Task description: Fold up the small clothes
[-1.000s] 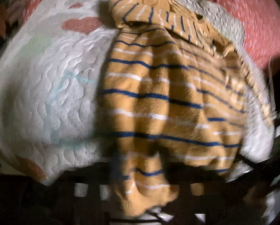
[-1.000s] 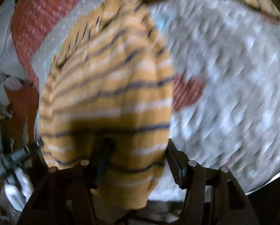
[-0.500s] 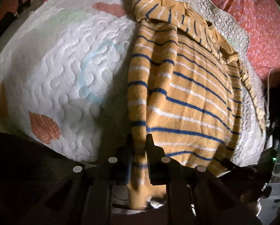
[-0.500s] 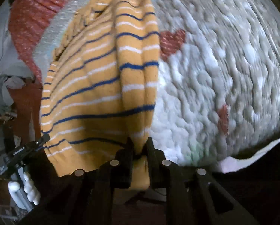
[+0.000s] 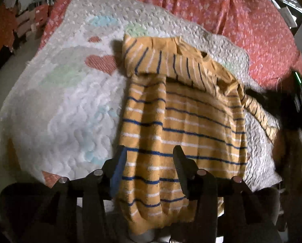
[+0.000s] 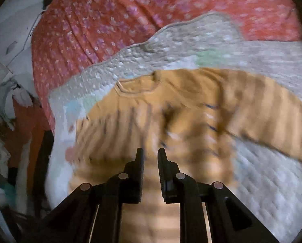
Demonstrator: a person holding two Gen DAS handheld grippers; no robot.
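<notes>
Striped sweater point(image 5: 183, 125) looks soft, light, floppy; we'd pinch its hem, left claw point(image 5: 149, 168) wide apart, right claw point(image 6: 151, 162) narrowly parted, neither gripping

Both wrist views: close over sweater point(image 5: 183, 125)

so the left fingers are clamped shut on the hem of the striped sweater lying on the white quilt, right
Not quite. In the left wrist view the left gripper has its fingers spread wide apart, open, with the striped sweater lying between them, not clamped. The rest holds: the sweater lies on the white quilt.
</notes>
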